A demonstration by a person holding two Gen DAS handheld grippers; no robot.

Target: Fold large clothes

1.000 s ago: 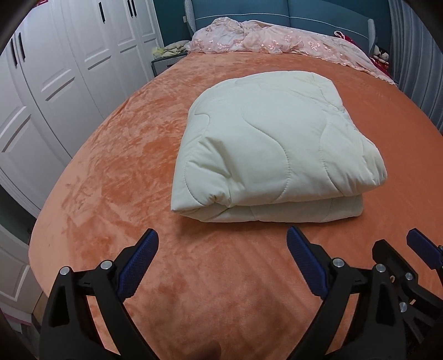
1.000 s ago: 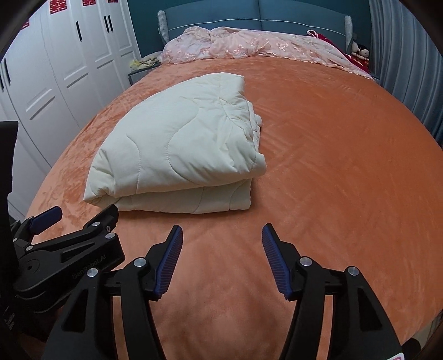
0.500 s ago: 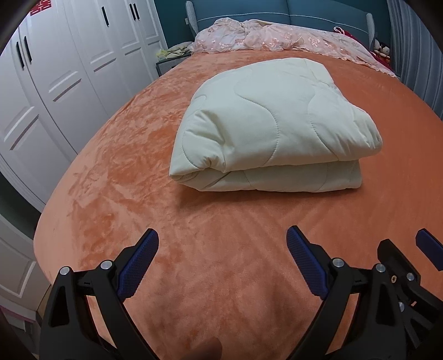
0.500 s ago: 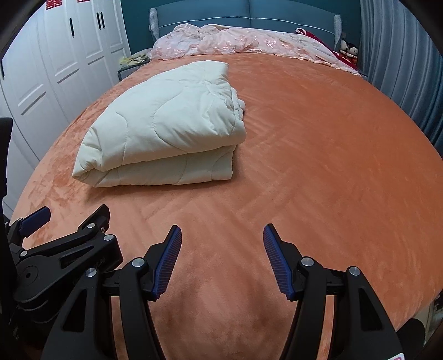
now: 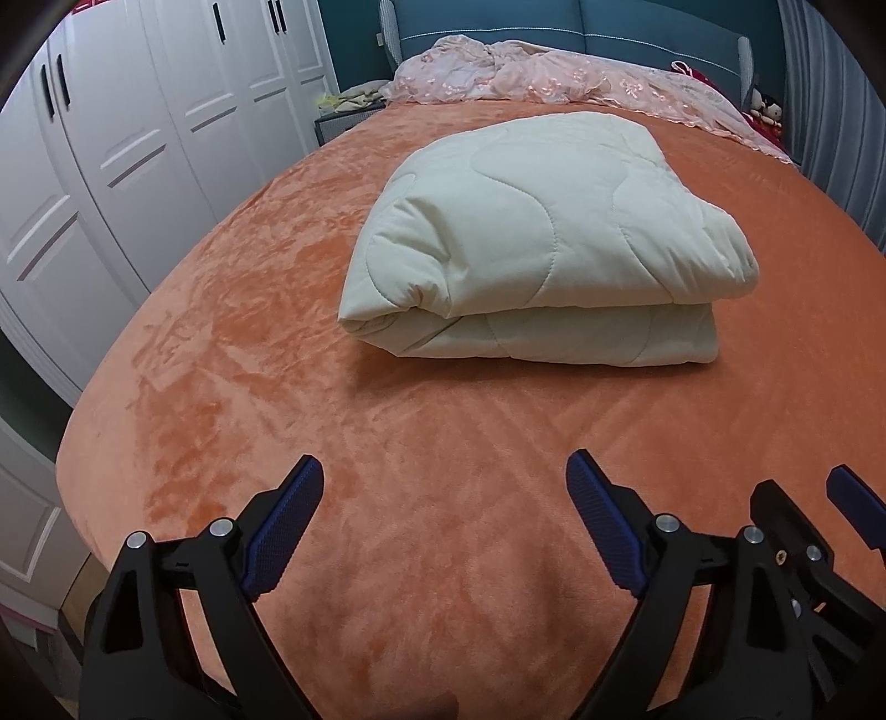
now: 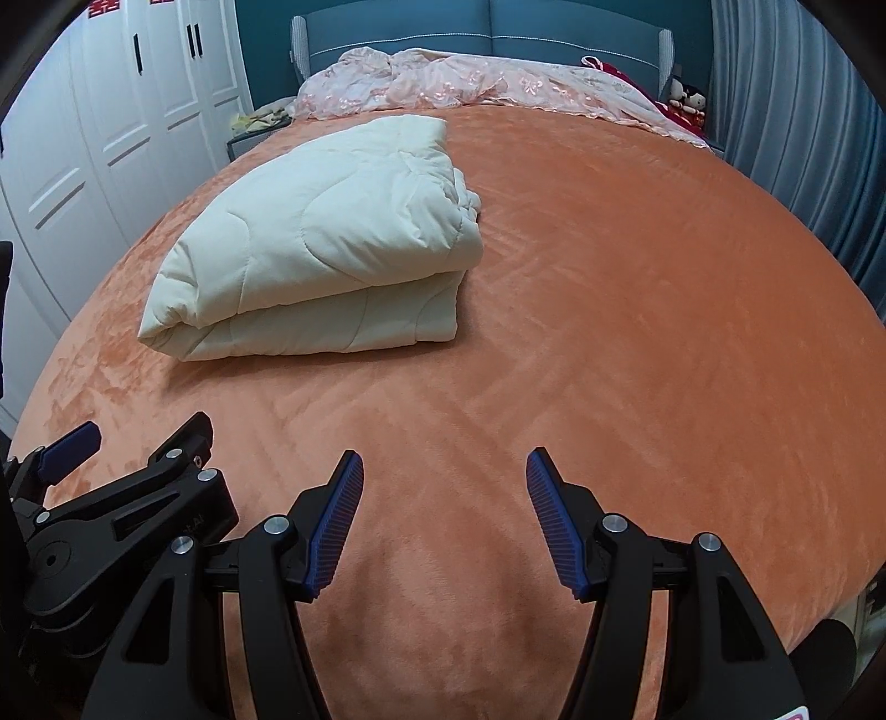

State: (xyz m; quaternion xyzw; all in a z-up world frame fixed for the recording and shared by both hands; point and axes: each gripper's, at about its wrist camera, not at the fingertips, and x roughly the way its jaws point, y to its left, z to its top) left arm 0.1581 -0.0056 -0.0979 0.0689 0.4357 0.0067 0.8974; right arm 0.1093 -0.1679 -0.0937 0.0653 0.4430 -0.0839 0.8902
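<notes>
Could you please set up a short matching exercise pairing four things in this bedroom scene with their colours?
Things:
1. quilt
2. bed cover
3. headboard
4. wardrobe

Colours:
A. white
B. teal blue
C. cream
D. orange

Pairs: 1-C, 2-D, 3-B, 4-A

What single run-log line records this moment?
quilt: folded on bed | left gripper: open, empty, closing slightly | right gripper: open, empty
</notes>
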